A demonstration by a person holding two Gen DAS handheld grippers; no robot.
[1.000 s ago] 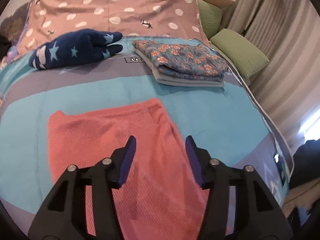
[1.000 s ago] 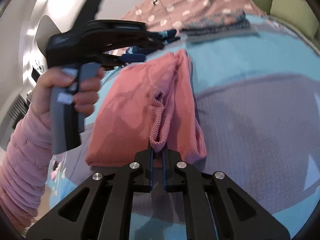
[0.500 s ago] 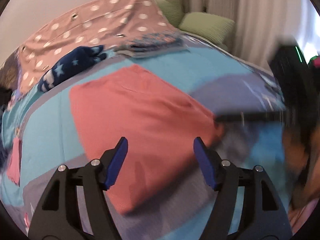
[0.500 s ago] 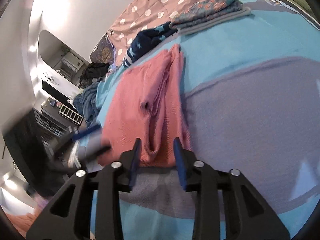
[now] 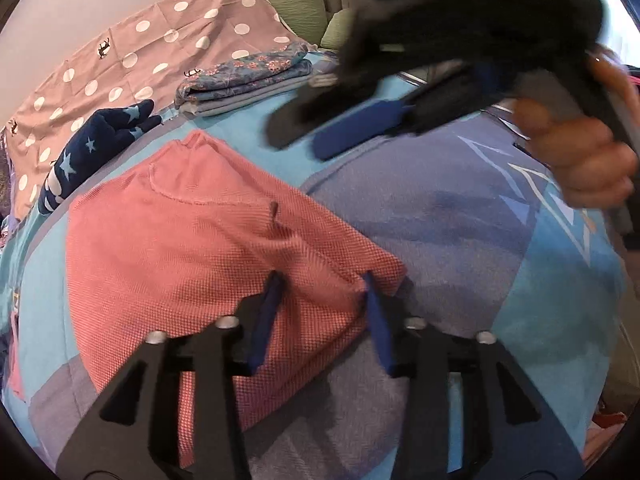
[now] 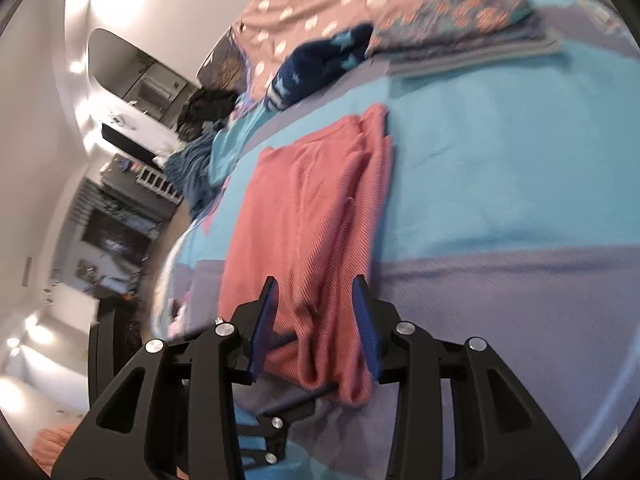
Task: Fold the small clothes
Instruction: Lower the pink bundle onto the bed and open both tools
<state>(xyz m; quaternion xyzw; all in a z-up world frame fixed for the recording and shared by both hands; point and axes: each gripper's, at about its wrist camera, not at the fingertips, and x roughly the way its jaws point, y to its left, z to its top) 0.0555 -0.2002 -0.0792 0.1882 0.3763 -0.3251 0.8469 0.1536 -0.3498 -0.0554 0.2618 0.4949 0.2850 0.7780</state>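
Closing left gripper (image 5: 320,280) straddles pink garment (image 5: 192,240) corner on bedspread (image 5: 460,216); right gripper (image 6: 314,284) opens above, unloaded

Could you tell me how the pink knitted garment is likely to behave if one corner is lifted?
The pink garment will probably drape limply: it lies flat in soft folds. Its open knit suggests lightness. Its folded layers may slide apart, since nothing pins them.

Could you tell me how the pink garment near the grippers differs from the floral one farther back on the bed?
The pink garment is plain and textured; the floral garment is blue with small flowers. The pink one lies alone, spread wide and loosely doubled; the floral one is a tidy, compact fold on top of a grey folded piece. Both rest on the blue bedspread.
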